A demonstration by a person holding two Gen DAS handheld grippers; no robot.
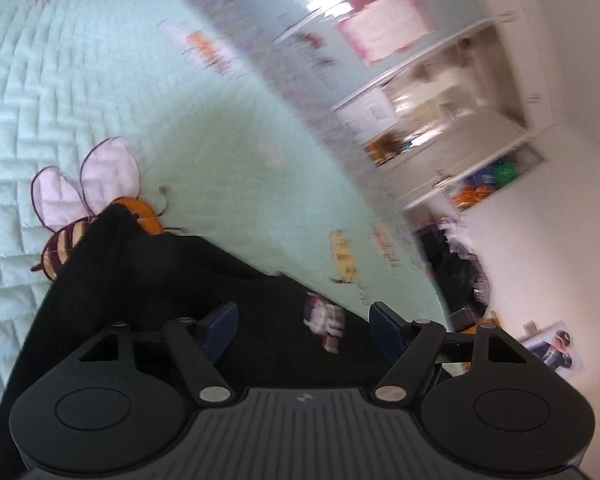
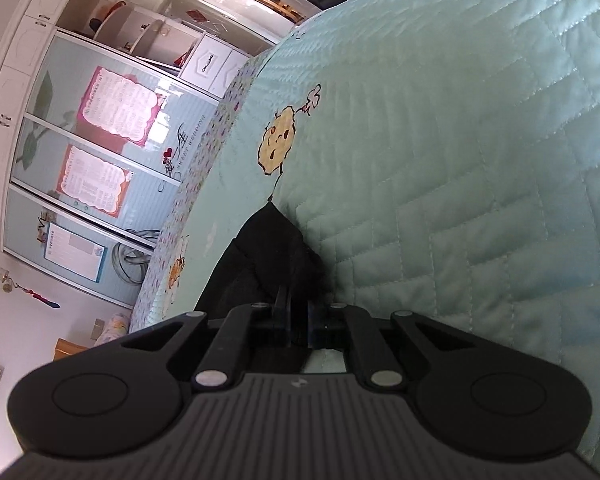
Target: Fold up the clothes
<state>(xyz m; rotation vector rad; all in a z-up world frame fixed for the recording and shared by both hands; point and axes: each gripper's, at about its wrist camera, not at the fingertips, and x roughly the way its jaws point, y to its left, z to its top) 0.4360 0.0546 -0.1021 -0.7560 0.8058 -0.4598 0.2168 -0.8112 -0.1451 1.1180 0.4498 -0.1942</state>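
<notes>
- The black garment [image 1: 148, 280] lies on a bed covered by a pale mint quilted bedspread [image 1: 60, 92]. In the left wrist view it spreads across the lower middle of the picture, right in front of and under the claw.
- The left claw [image 1: 304, 328] is released: its two blue-padded fingers [image 1: 220, 328] stand well apart above the dark cloth, with nothing pinched between them.
- A small pale printed patch [image 1: 326, 320] on the garment shows in the gap between those fingers.
- One corner of the garment reaches up to a bee picture [image 1: 84, 216] stitched on the bedspread and covers part of it.
- The right side of the left wrist view is blurred; white shelves [image 1: 440, 92] with pink sheets can be made out past the edge of the bed.
- In the right wrist view the right claw [image 2: 298, 320] is clenched, its fingers drawn nearly together on a fold of the black garment [image 2: 276, 248].
- From that grip the cloth rises in a bunched peak straight ahead of the claw, its tip near a yellow cartoon figure [image 2: 280, 140] on the bedspread [image 2: 460, 160].
- To the left of the bed stands a wardrobe with glass doors [image 2: 80, 160] bearing pink-framed posters.
</notes>
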